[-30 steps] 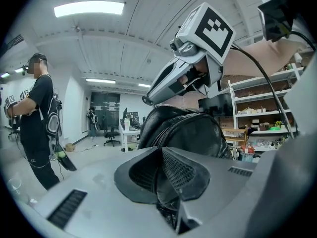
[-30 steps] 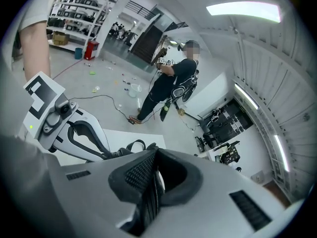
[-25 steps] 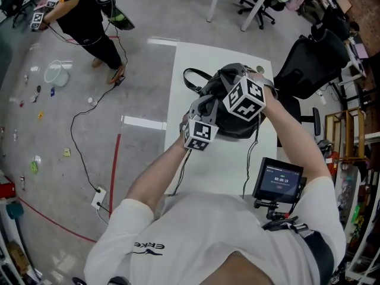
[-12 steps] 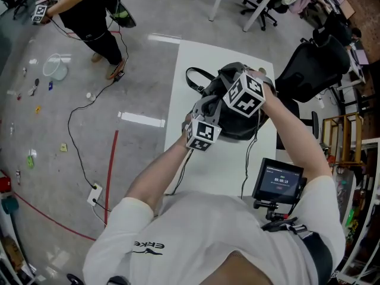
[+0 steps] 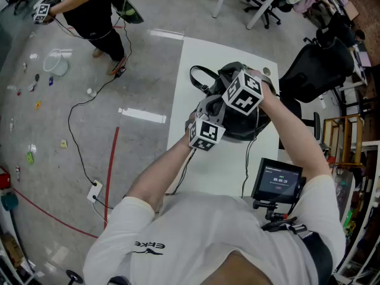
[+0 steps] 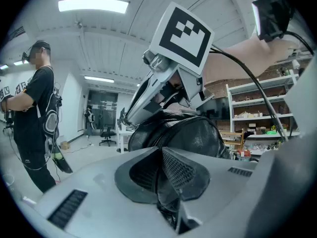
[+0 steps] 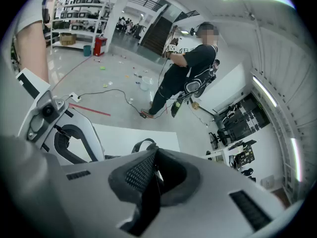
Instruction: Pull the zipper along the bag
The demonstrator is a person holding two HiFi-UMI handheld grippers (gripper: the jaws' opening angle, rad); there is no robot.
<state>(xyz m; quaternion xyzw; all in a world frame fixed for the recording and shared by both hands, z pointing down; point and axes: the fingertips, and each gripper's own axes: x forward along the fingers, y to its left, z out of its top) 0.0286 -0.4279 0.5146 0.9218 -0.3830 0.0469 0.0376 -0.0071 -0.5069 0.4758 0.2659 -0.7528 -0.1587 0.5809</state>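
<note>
**Both grippers clamped on the bag, left as anchor, right at the zipper**

The black bag (image 5: 236, 128) sits on the white desk (image 5: 196, 58) toward its far right corner, with a strap loop pointing at the far left corner. The left gripper (image 6: 161, 180) is closed on a fold of the bag's near side, with dark fabric pinched between its pads. The right gripper (image 7: 152, 178) has its jaws pressed together on a thin dark sliver on top of the bag. I take that to be the zipper pull (image 7: 156, 171), though too little of it shows to be sure.

In the left gripper view the bag's crown rises straight ahead, and the right gripper sits just beyond and above it. The two are close together, so the coming pull probably runs away from the left's hold, along the bag's top.

Both forearms reach forward over the desk's near edge. The left arm (image 5: 160, 171) comes in from the near left. The right arm (image 5: 291, 135) is more extended and angles in from the right edge.
</note>
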